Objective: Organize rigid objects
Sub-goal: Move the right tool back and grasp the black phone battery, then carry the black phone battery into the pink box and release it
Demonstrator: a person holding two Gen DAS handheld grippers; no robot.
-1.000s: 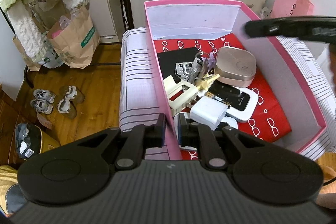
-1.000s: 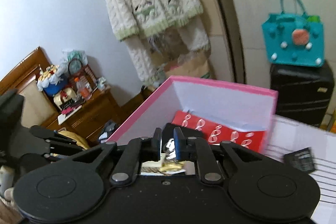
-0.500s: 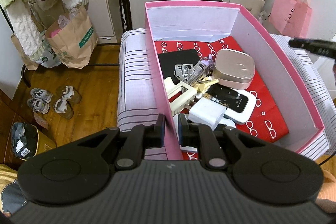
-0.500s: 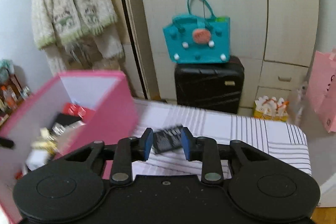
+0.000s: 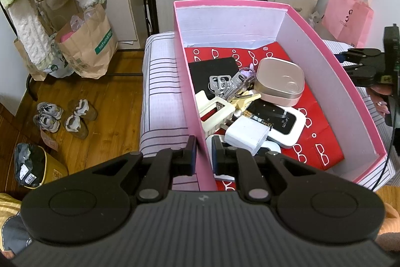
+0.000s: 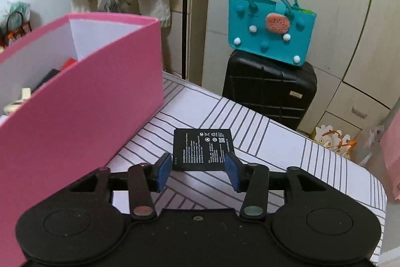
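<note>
Right gripper (image 6: 198,172) was opening, its blue pads straddling a flat black battery (image 6: 203,149) printed with small white text too fine to read, lying on the striped table (image 6: 287,152) just right of the pink box (image 6: 82,101). Left gripper (image 5: 202,154) stayed clenched on the box's near left wall. Inside lay keys (image 5: 228,84), a white charger (image 5: 246,135) and a router (image 5: 280,120) marked "Wi-Fi".
</note>
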